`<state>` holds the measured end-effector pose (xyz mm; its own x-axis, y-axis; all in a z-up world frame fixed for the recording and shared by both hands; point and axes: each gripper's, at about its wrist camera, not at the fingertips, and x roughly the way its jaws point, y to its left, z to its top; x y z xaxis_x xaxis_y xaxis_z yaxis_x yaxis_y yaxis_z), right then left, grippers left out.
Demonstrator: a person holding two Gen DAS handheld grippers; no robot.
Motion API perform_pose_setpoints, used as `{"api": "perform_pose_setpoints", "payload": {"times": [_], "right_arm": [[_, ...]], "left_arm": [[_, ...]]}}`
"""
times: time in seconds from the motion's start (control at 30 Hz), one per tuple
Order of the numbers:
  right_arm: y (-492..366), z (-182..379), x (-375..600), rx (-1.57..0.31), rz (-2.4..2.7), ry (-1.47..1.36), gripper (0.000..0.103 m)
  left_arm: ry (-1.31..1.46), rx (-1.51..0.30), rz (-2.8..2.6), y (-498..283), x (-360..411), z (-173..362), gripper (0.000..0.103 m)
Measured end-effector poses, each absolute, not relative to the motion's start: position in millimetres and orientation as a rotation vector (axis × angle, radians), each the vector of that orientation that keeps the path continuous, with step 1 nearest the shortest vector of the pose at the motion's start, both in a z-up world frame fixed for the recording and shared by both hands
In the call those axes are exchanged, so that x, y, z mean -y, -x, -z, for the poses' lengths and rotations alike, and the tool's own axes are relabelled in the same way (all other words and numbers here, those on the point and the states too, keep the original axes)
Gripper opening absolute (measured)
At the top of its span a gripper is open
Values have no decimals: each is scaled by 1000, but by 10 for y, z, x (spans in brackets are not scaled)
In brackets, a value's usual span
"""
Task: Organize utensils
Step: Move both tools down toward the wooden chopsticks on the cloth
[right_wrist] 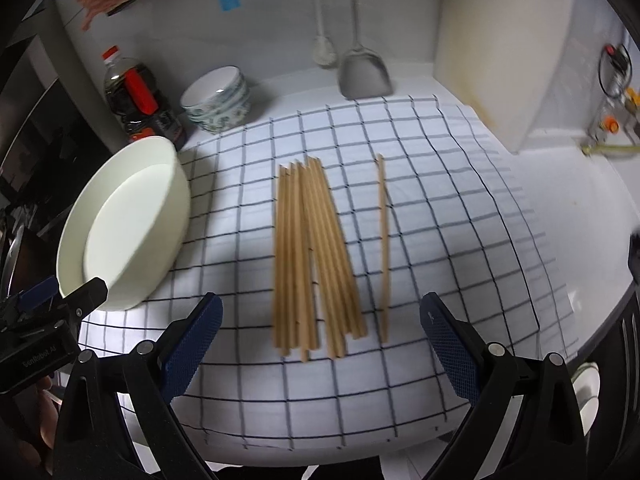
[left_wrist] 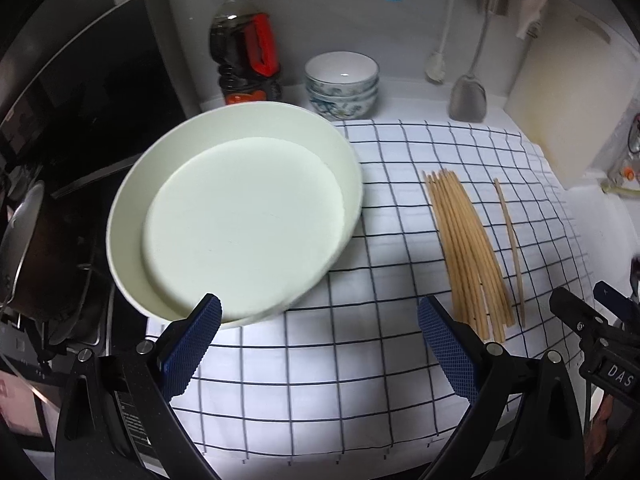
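A bundle of several wooden chopsticks point(right_wrist: 312, 256) lies on a white checked cloth point(right_wrist: 440, 208), with a single chopstick point(right_wrist: 383, 248) lying apart to its right. The bundle point(left_wrist: 468, 256) and single chopstick point(left_wrist: 510, 248) also show in the left wrist view. A white round dish point(left_wrist: 240, 220) sits at the cloth's left edge, also in the right wrist view point(right_wrist: 128, 220). My left gripper point(left_wrist: 320, 344) is open and empty, its left pad by the dish's near rim. My right gripper point(right_wrist: 320, 340) is open and empty, just short of the bundle's near ends.
At the back stand a dark sauce bottle point(left_wrist: 244, 48), stacked patterned bowls point(left_wrist: 342, 80) and a hanging metal spatula point(left_wrist: 468, 96). A pale cutting board point(right_wrist: 500, 48) leans at the back right. A stove with a pot point(left_wrist: 24, 248) is on the left.
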<state>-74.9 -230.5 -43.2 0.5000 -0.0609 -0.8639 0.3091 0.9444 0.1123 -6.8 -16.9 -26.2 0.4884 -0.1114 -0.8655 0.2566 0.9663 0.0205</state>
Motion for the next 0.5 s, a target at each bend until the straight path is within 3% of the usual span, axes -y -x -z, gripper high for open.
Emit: {"api": "perform_pose_setpoints", "payload": {"times": [0.5], "right_arm": [[727, 1027, 3263, -1021, 113, -212, 94]], "left_arm": [[-58, -1003, 188, 112, 933, 684, 97]]}}
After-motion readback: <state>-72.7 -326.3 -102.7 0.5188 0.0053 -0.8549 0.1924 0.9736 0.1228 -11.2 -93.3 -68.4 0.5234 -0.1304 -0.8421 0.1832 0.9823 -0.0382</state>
